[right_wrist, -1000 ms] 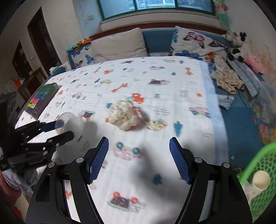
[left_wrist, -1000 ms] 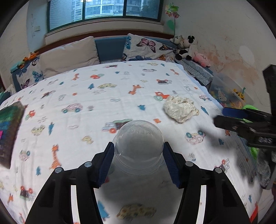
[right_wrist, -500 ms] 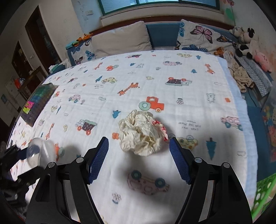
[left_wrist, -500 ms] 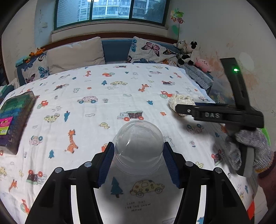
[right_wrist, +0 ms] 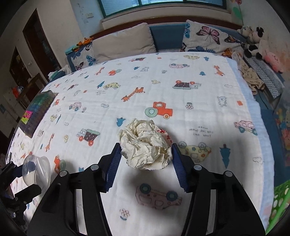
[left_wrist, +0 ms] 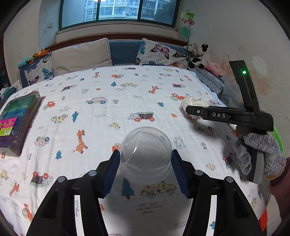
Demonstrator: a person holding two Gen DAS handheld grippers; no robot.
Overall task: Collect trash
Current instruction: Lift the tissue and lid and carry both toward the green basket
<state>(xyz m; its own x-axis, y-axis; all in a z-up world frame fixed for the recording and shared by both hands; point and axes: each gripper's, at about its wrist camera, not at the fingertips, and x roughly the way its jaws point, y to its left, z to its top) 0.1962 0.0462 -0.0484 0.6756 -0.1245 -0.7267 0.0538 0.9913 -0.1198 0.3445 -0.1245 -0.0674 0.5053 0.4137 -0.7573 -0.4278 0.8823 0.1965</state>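
— Where was the crumpled paper [right_wrist: 145,143] found?
— Between the spread, unclosed fingers of the right gripper [right_wrist: 145,159], on the bedspread [right_wrist: 199,94]; earlier it lay farther ahead. A clear dome lid [left_wrist: 145,156] was clamped by the left gripper [left_wrist: 145,172].

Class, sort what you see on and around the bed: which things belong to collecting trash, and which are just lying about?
Job: clear plastic cup in left gripper; crumpled paper between right gripper fingers; green basket.
Lying about: block box, pillows, plush toys.

Pretty clearly a kid's bedroom at home: big bed [left_wrist: 126,94] with a cartoon-print sheet, butterfly pillows [left_wrist: 159,52], stuffed animals [left_wrist: 199,54] in the corner (apartment towers outside the window [left_wrist: 117,10]).
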